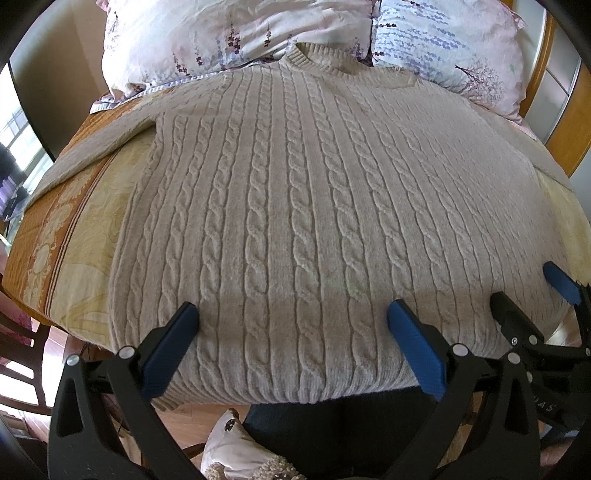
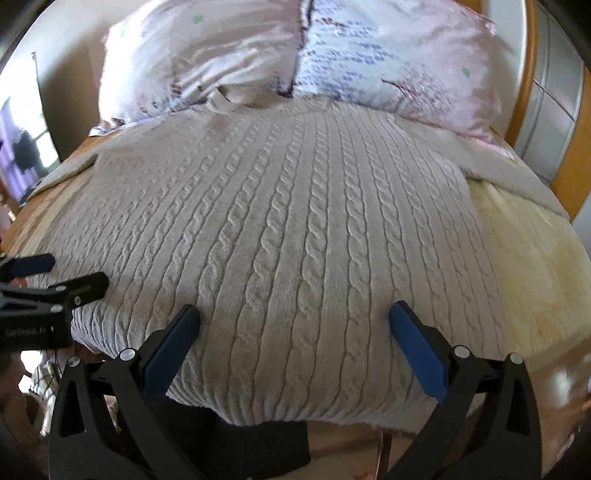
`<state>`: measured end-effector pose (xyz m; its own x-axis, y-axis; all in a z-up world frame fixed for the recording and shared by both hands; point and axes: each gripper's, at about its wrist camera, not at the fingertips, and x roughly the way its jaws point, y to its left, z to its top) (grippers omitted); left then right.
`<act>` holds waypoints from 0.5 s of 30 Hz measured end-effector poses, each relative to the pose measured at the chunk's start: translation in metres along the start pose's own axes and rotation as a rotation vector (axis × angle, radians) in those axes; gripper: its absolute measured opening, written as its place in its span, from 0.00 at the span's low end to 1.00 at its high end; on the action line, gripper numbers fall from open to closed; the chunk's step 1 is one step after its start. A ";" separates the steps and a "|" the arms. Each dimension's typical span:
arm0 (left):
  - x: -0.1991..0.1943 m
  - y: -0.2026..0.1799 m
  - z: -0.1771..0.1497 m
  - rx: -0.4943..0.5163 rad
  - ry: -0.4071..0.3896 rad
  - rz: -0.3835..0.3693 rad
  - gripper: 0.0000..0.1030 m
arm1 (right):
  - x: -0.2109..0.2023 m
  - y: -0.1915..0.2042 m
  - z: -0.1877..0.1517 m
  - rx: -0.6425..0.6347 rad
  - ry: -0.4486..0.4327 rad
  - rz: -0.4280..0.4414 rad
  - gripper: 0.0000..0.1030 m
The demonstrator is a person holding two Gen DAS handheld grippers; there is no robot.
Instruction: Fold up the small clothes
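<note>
A beige cable-knit sweater [image 1: 295, 206] lies flat and face up on the bed, collar at the far side, hem hanging a little over the near edge. Its sleeves spread out to both sides. My left gripper [image 1: 291, 314] is open just above the hem, left of the middle, with nothing between its blue pads. In the right wrist view the same sweater [image 2: 295, 229] fills the middle. My right gripper [image 2: 294, 314] is open over the hem's right part, holding nothing. Each gripper also shows at the edge of the other's view: the right gripper [image 1: 532, 291] and the left gripper [image 2: 74, 273].
Two floral pillows [image 1: 229, 33] [image 2: 388, 55] lie against the headboard behind the collar. A yellow and orange patterned bedspread [image 1: 74, 229] [image 2: 532, 266] shows on both sides of the sweater. A wooden bed frame [image 1: 569, 122] stands at the right. Wooden floor and a person's dark clothing [image 1: 332, 435] lie below the hem.
</note>
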<state>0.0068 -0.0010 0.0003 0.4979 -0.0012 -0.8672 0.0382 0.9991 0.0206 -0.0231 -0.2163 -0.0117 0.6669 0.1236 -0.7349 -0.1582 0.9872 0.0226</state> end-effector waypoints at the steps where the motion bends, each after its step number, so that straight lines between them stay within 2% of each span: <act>1: 0.000 0.000 0.001 0.001 -0.003 -0.003 0.98 | 0.001 -0.001 0.001 -0.005 -0.003 0.009 0.99; 3: 0.000 0.002 0.005 -0.004 -0.028 -0.021 0.98 | 0.002 -0.008 0.006 0.006 -0.008 0.039 0.99; 6: -0.005 0.006 0.013 -0.013 -0.093 -0.076 0.98 | -0.004 -0.037 0.026 0.098 -0.044 0.048 0.99; 10: -0.011 0.012 0.033 0.001 -0.183 -0.167 0.98 | -0.014 -0.116 0.061 0.341 -0.089 0.026 0.95; 15: -0.006 0.016 0.063 0.003 -0.200 -0.296 0.98 | 0.003 -0.218 0.083 0.688 -0.047 0.033 0.64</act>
<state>0.0589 0.0122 0.0371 0.6249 -0.2990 -0.7212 0.2083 0.9541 -0.2150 0.0738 -0.4227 0.0369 0.7030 0.1437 -0.6965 0.3089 0.8205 0.4810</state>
